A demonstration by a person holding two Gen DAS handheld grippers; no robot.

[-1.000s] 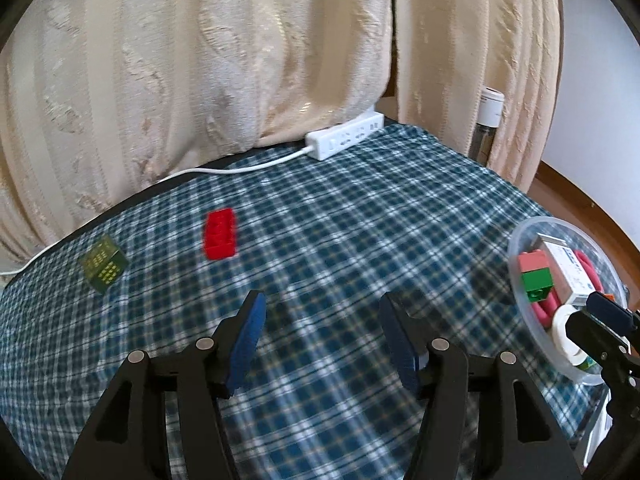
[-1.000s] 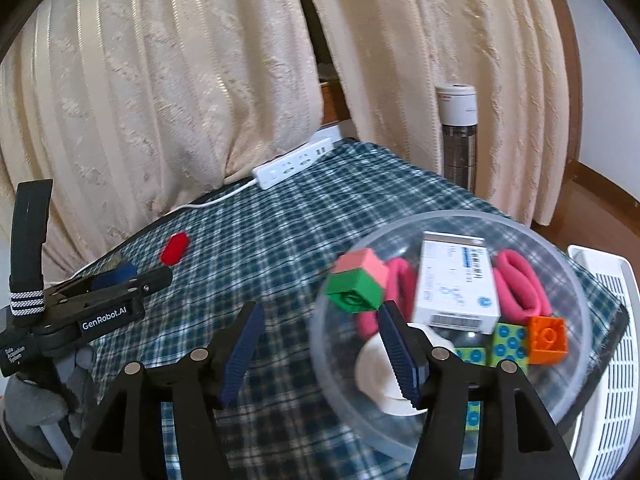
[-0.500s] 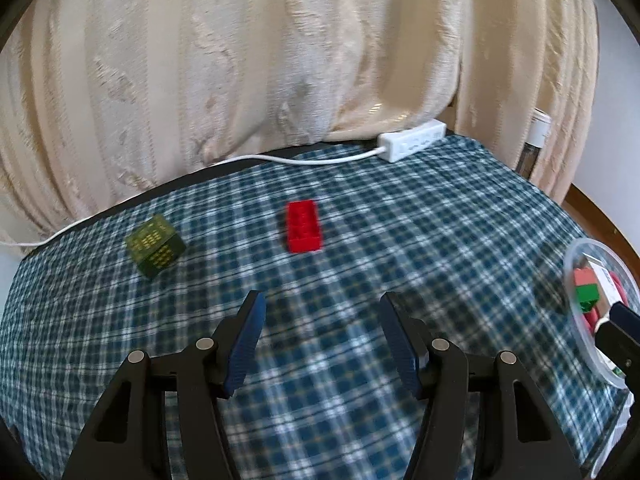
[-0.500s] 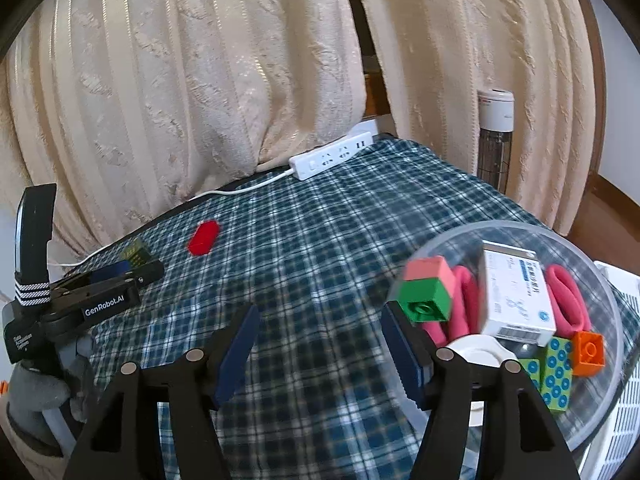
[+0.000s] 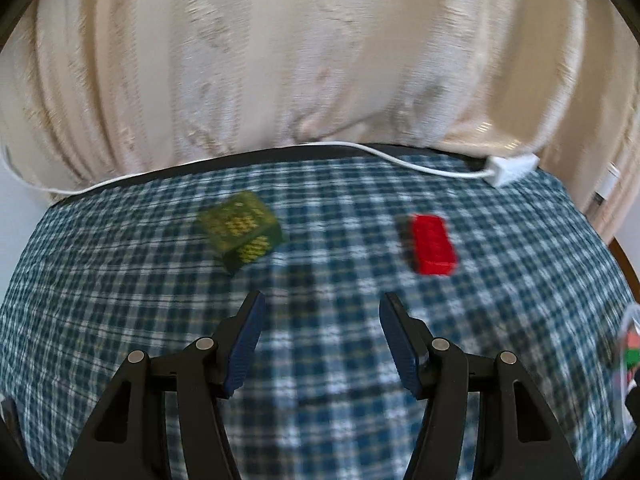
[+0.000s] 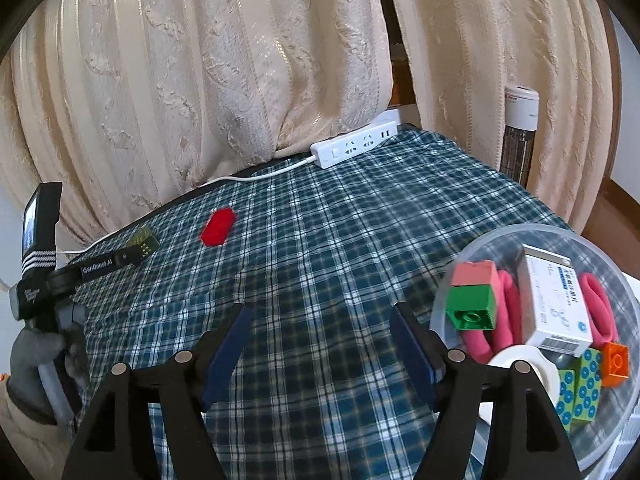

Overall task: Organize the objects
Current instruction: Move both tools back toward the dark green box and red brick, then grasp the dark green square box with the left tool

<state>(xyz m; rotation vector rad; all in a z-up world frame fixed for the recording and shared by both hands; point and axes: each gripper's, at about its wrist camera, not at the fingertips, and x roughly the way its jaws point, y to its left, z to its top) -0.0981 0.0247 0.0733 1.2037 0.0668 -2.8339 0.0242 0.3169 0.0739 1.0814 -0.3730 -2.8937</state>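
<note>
A red brick (image 5: pixel 434 245) and a dark green patterned block (image 5: pixel 241 230) lie on the checked cloth, both ahead of my left gripper (image 5: pixel 320 308), which is open and empty. The brick is ahead to its right, the block ahead to its left. In the right wrist view the red brick (image 6: pixel 217 226) and the green block (image 6: pixel 143 241) lie far left, with the left gripper (image 6: pixel 134 258) beside the block. My right gripper (image 6: pixel 320 316) is open and empty, just left of the clear bowl (image 6: pixel 520 236).
The bowl holds a pink-and-green brick (image 6: pixel 472 296), a white box (image 6: pixel 556 304), pink cloth, tape, an orange brick and dotted blocks. A white power strip (image 6: pixel 354 144) and its cable lie at the table's back edge under the curtains. A heater stands behind right.
My left gripper has swung left: the brick and green block shifted right in its view and look nearer, and the bowl slid to the right edge. My right gripper drew back left from the bowl.
</note>
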